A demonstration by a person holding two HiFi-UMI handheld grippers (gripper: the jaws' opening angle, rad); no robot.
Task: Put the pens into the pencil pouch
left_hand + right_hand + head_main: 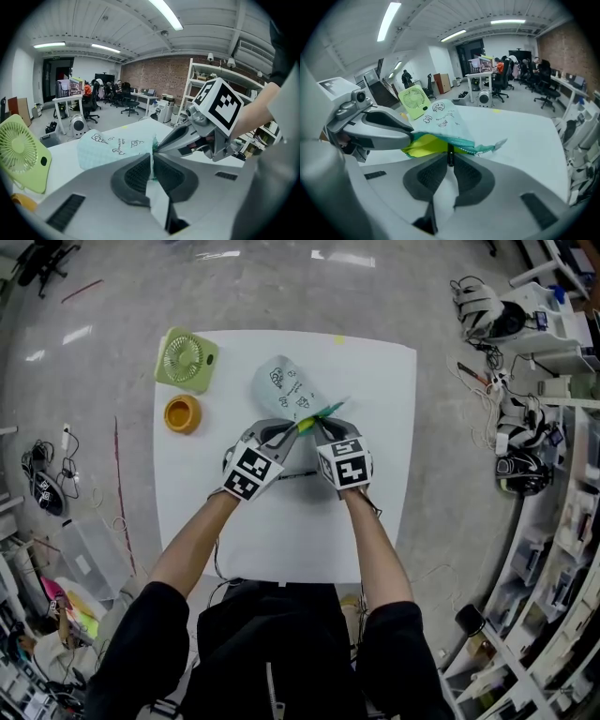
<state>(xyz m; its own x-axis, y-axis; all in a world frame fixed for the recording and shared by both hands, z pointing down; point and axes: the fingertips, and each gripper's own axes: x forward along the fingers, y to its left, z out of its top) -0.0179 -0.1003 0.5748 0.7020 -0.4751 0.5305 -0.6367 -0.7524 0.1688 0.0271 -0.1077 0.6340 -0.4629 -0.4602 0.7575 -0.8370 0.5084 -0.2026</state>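
Showing both tools meeting at the open end of the pencil pouch (284, 382), which lies on the white desk (281, 531).

(a) Your left tool (152, 164) has its jaws all but fully closed. The pads pinch the teal edge of the pouch's mouth, and a fold of the fabric runs down between them.

(b) Your right tool (449, 159) has its jaws nearly together, gripping a thin black pen (449, 152). The pen stands between the pads with its far end at the pouch's zip edge, just under the spot where the yellow lining (423, 145) shows. You cannot tell whether the tip is already inside the pouch.

(c) The head view alone gives the layout. A green fan (185, 359) stands beyond the pouch to its left. An orange round thing (182, 413) sits left of the pouch. A thin dark item (298, 474), too small to identify, lies on the pouch's near side between the two tools. From this view the tool tips nearly touch at the pouch's mouth, but the grips themselves are too small to read.

(d) The left gripper view shows the pinched fabric and the doodles printed on the pouch, with the right tool just beside the mouth. The pen shows only in the right gripper view, which also shows the left tool holding up the edge of the mouth beside the lining.
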